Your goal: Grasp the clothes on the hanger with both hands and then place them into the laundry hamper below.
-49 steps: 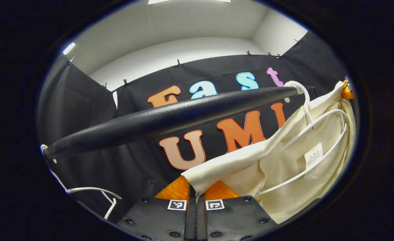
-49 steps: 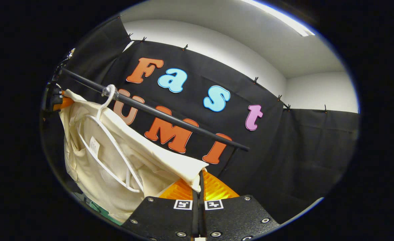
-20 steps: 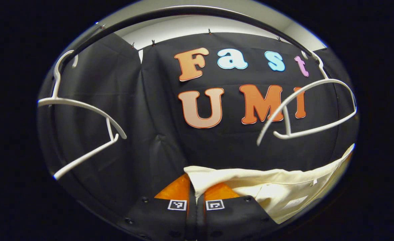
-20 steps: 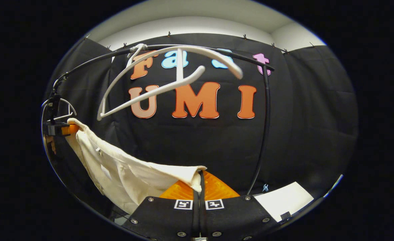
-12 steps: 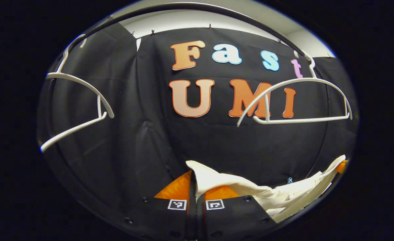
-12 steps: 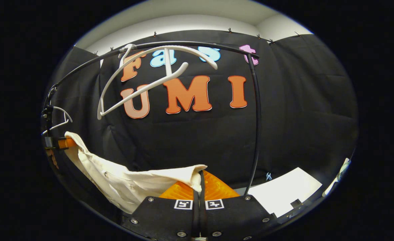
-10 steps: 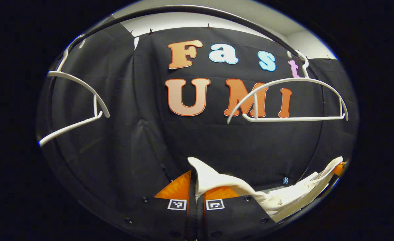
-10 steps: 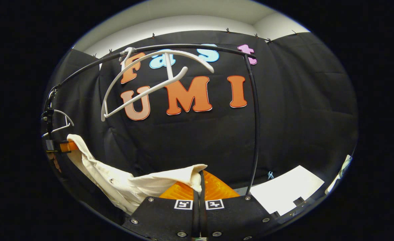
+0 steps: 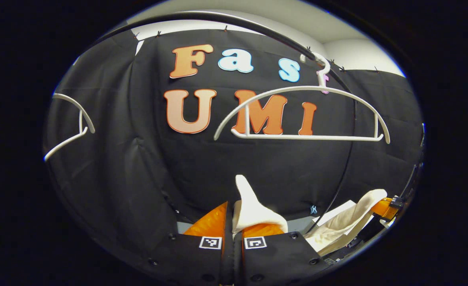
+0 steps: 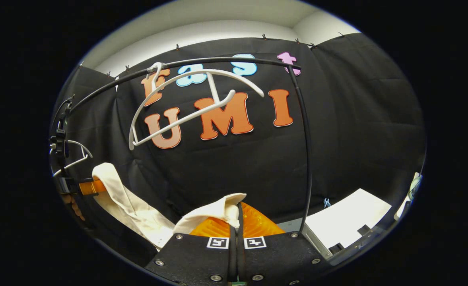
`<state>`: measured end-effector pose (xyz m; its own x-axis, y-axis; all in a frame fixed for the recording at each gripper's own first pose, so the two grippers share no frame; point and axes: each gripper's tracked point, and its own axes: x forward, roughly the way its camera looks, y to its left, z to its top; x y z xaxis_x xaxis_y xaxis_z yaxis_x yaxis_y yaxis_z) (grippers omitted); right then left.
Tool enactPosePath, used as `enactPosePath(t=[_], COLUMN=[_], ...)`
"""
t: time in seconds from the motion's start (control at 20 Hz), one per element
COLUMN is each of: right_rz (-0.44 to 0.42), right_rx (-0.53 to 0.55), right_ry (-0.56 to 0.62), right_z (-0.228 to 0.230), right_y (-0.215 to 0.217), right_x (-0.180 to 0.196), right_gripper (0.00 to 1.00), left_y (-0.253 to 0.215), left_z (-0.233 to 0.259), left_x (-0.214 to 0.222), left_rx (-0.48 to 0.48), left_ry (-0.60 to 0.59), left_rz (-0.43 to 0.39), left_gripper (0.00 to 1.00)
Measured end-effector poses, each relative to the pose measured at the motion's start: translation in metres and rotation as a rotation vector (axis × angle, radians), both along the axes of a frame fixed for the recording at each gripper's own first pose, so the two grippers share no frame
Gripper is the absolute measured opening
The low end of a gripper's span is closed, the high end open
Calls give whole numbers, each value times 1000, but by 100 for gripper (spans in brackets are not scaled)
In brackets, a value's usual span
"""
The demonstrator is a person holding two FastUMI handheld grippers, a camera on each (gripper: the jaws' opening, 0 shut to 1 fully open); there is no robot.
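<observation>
A cream garment point(image 9: 253, 208) is pinched in my left gripper point(image 9: 230, 222), which is shut on one corner of it. The cloth sags away to the right toward the other gripper point(image 9: 385, 206). In the right gripper view my right gripper point(image 10: 237, 220) is shut on the garment's other corner point(image 10: 218, 212), and the cloth point(image 10: 126, 202) droops left to the far gripper point(image 10: 86, 186). The bare white hanger point(image 9: 301, 115) hangs from the black rail point(image 9: 257, 31) above; it appears as the white hanger point(image 10: 194, 103) under the rail point(image 10: 218, 61) in the right gripper view.
A second empty white hanger point(image 9: 68, 123) hangs at the left, also seen as a hanger point(image 10: 72, 157) far left in the right gripper view. The rail's black upright point(image 10: 307, 159) stands right of centre. A white flat surface point(image 10: 349, 222) lies low on the right.
The garment has come off the hanger, which now hangs bare. Both grippers have dropped below the rail with the cloth, moved closer together, and the cloth between them has gone slack.
</observation>
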<state>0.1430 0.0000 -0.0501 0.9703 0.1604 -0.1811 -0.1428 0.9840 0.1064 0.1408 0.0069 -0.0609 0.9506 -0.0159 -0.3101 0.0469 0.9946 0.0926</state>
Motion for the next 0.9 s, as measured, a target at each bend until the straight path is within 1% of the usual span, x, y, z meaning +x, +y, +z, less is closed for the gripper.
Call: enactPosePath(t=[0.1, 0.3, 0.45, 0.7, 0.9], right_rz=[6, 24, 28, 23, 14], right_rx=[0, 1, 1, -8, -24], right_ry=[-1, 1, 9, 37, 79], right_z=[-1, 1, -2, -14, -36], right_y=[8, 21, 29, 32, 32], right_x=[5, -9, 4, 0, 11], right_gripper=[0, 0, 0, 0, 0], left_y=[-17, -45, -63, -90, -88], left_z=[-2, -4, -14, -29, -60], left_x=[0, 1, 7, 6, 15], left_rx=[-21, -44, -64, -98, -80], left_ry=[8, 20, 38, 73, 125], left_rz=[-31, -95, -132, -175, -186], left_gripper=[6, 7, 7, 7, 7])
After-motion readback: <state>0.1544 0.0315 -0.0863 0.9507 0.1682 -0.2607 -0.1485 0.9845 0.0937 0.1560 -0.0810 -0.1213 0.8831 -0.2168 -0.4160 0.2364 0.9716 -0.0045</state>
